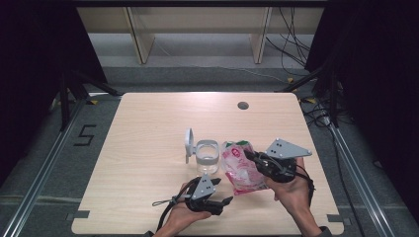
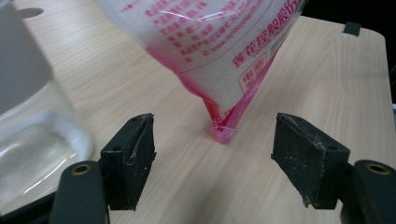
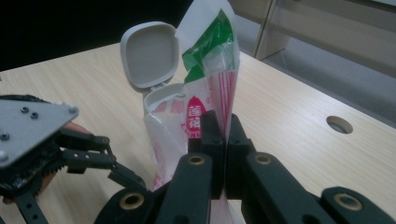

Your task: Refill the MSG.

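Two sets of tongs are working near the table's front edge, right of the middle. The right tongs [image 3: 219, 135] are pinched tight on a pink and white plastic bag [image 1: 240, 168], gripping it partway up so it hangs with its bottom corner [image 2: 222, 133] touching or just above the table [image 1: 148, 133]; can't tell which. The left tongs [image 2: 212, 158] are spread wide with nothing between the pads, and that bag corner sits just ahead of the gap.

Just left of the bag stands a clear jar [image 1: 207, 157] with its grey flip lid [image 3: 149, 53] hinged open. From the right gripper view the bag hides most of the jar, so only the lid and a bit of rim [image 3: 161, 93] show. From the left gripper view the jar is cut off at the frame edge and blurry. The bag's red print is too fuzzy to read.
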Available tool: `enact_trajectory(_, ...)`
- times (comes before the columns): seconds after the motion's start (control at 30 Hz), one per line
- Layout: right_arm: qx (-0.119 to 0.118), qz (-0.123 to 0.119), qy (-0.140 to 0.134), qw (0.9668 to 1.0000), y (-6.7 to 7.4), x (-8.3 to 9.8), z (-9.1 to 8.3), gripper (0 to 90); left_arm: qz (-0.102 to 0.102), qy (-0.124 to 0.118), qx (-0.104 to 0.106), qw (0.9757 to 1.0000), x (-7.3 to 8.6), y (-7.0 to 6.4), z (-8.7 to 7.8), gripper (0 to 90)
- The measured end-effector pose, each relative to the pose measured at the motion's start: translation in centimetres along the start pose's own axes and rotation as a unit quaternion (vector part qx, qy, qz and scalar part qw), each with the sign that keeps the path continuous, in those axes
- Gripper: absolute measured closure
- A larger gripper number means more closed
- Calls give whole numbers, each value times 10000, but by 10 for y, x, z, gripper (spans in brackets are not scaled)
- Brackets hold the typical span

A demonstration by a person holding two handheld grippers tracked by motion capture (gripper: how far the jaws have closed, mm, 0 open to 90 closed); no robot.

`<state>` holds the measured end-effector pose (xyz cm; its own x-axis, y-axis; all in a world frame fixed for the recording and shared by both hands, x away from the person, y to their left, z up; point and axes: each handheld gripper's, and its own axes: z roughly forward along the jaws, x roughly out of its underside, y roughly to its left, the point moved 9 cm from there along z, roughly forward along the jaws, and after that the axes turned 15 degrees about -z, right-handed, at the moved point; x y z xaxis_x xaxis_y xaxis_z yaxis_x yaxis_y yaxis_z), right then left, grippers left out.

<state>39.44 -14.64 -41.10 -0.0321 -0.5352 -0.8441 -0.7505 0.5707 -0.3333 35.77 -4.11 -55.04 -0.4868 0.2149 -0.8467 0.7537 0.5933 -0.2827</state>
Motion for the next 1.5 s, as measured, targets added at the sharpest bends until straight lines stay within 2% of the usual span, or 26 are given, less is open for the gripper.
enact_trajectory(0.03, 30, -17, 8, 10000, -1, -1, -1, 900, 6, 5, 35, 10000, -1, -2, 3, 290)
enact_trajectory(0.07, -63, 18, 81, 9999, 0, -1, -2, 900, -4, -10, 23, 10000, -2, -3, 5, 289)
enact_trajectory(0.13, 10, 27, 15, 10000, -6, -4, -4, 900, 72, 81, -83, 9999, -2, -1, 10, 288)
enact_trajectory(0.17, 36, 95, -3, 9999, -8, -6, -5, 900, 13, 34, -206, 9998, -4, -2, 13, 289)
enact_trajectory(0.2, 50, 31, -24, 10000, -10, -8, -7, 900, 162, 127, -395, 9990, -4, 0, 14, 287)
enact_trajectory(0.23, 38, 134, 4, 9999, -10, -10, -9, 900, 264, 136, -460, 9985, -5, -2, 17, 286)
enact_trajectory(0.27, 58, 27, -26, 10000, -13, -14, -10, 900, 274, 91, -540, 9981, -7, -4, 21, 282)
enact_trajectory(0.37, 57, 58, -60, 9999, -15, -25, -15, 900, 276, 56, -671, 9973, -14, -4, 30, 291)
enact_trajectory(0.4, 188, -20, -97, 9998, -18, -29, -17, 900, 319, 22, -641, 9974, -17, -4, 33, 305)
enact_trajectory(0.5, 146, -71, -120, 9998, -19, -39, -22, 900, 268, -102, -591, 9978, -22, -7, 40, 337)
enact_trajectory(0.57, 201, -87, -140, 9997, -20, -44, -24, 900, 222, -262, -595, 9976, -25, -8, 43, 429)
enact_trajectory(0.6, 171, -62, -133, 9997, -19, -46, -25, 900, 173, -328, -553, 9978, -26, -9, 44, 435)
enact_trajectory(0.63, 155, -87, -119, 9998, -19, -46, -25, 900, 132, -410, -390, 9983, -27, -12, 45, 481)
enact_trajectory(0.73, 111, -87, -126, 9998, -16, -46, -25, 900, 185, -558, -431, 9973, -30, -12, 42, 620)
enact_trajectory(0.8, 134, -124, -151, 9997, -16, -45, -23, 900, 51, -751, -499, 9959, -30, -10, 42, 681)
enact_trajectory(0.83, 87, -72, -126, 9999, -14, -44, -22, 900, -42, -742, -485, 9961, -29, -9, 42, 717)
enact_trajectory(0.87, 107, -79, -150, 9998, -15, -43, -21, 900, -104, -764, -426, 9961, -30, -10, 44, 722)
enact_trajectory(0.93, 67, -44, -155, 9998, -16, -42, -21, 900, -115, -759, -513, 9957, -30, -9, 43, 731)
enact_trajectory(0.97, 77, 20, -196, 9998, -17, -42, -20, 900, -119, -850, -441, 9953, -32, -10, 44, 733)
enact_trajectory(1.03, 174, -73, -200, 9996, -20, -44, -22, 900, -165, -908, -478, 9946, -33, -11, 44, 740)
enact_trajectory(1.13, 175, -84, -183, 9996, -21, -47, -20, 900, -264, -904, -491, 9943, -33, -14, 45, 748)
enact_trajectory(1.17, 181, -107, -182, 9996, -22, -47, -19, 900, -291, -958, -434, 9940, -33, -16, 47, 749)
enact_trajectory(1.3, 100, -56, -102, 9999, -23, -49, -10, 900, -372, -1046, -527, 9924, -34, -16, 51, 753)
enact_trajectory(1.33, 2, 3, -25, 10000, -22, -49, -8, 900, -475, -1024, -529, 9922, -33, -15, 51, 754)
enact_trajectory(1.43, 83, -133, -7, 9999, -27, -52, -1, 900, -667, -1134, -339, 9907, -36, -15, 55, 755)
enact_trajectory(1.5, 29, -41, 28, 10000, -26, -55, 4, 900, -763, -1163, -405, 9895, -37, -14, 55, 755)
